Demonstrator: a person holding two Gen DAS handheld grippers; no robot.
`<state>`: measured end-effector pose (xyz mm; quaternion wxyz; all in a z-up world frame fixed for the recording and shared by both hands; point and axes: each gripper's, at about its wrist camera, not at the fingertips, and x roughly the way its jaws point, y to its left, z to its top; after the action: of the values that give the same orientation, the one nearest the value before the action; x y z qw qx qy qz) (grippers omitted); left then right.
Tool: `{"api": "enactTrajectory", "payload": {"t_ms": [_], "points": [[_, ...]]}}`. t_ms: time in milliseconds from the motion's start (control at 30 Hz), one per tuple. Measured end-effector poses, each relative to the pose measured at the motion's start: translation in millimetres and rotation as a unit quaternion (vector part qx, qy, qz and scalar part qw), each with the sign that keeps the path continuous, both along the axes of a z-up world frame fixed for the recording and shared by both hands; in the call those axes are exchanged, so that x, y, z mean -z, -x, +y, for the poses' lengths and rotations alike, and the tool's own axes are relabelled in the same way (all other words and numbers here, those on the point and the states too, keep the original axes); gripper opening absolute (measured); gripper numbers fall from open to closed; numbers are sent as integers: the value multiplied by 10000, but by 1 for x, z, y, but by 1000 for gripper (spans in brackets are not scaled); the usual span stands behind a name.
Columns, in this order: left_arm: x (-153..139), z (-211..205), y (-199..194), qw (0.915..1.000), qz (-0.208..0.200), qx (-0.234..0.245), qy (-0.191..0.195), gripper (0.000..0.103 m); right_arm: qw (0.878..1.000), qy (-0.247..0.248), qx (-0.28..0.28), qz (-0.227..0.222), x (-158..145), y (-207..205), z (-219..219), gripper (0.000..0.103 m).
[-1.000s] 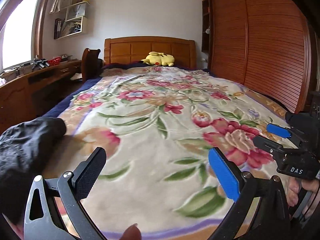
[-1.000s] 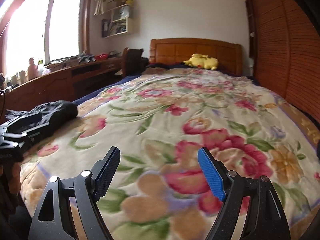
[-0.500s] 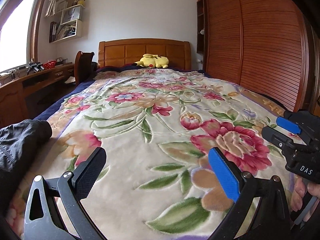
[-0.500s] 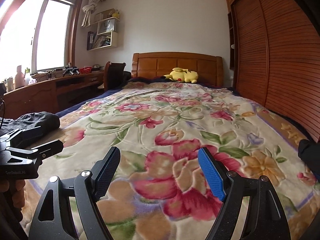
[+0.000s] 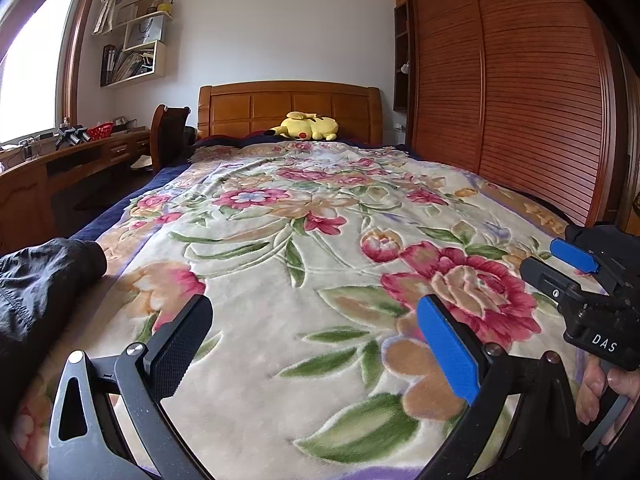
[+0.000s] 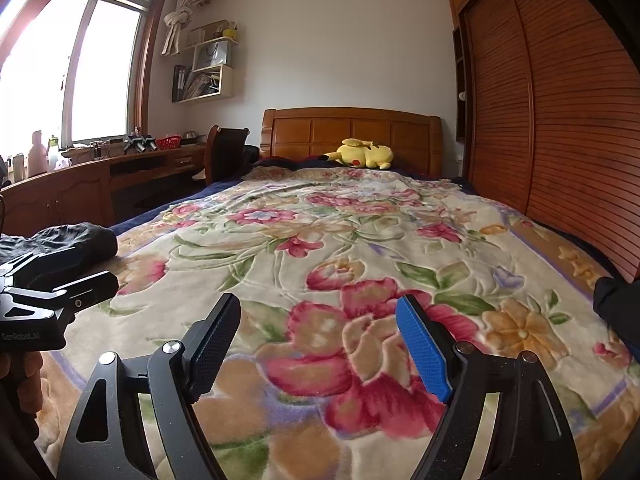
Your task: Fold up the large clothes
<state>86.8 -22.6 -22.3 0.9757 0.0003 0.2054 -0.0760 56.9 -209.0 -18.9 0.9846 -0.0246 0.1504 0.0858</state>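
The left gripper (image 5: 316,344) has its fingers spread wide, one black ribbed pad (image 5: 180,348) and one blue pad (image 5: 448,352), with nothing between them but the floral blanket (image 5: 280,280) below. The right gripper (image 6: 320,344) stands likewise wide apart and empty, black pad (image 6: 214,346) on one side and blue pad (image 6: 422,348) on the other, over a large red flower of the blanket.

In the left wrist view the right gripper shows at the right edge of the blanket, its body marked "DAS" in white letters, with a hand (image 5: 608,388) under it. In the right wrist view the left gripper's body at the left edge of the blanket bears "GenRobot.AI".

The black garment (image 5: 36,280) lies bunched on the near left corner of the blanket, just beside the left gripper. In the right wrist view another dark piece of cloth (image 6: 618,304) sits at the blanket's right edge; what it is cannot be told.

At the far end of the blanket a yellow plush toy (image 6: 362,154) lies before the wooden headboard (image 6: 352,132). Left of the blanket runs a wooden desk (image 6: 80,188); right of it stands a slatted wardrobe (image 6: 560,120). A white bag (image 5: 146,32) on the wall shelf carries print too small to read.
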Motion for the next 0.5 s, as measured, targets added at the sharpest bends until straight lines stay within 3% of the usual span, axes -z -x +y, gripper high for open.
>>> {"api": "enactTrajectory", "payload": {"t_ms": [500], "points": [[1,-1,2,10000,-33,-20,-84,102,9999,-52,-10,-91,1,2,-7,82]]}}
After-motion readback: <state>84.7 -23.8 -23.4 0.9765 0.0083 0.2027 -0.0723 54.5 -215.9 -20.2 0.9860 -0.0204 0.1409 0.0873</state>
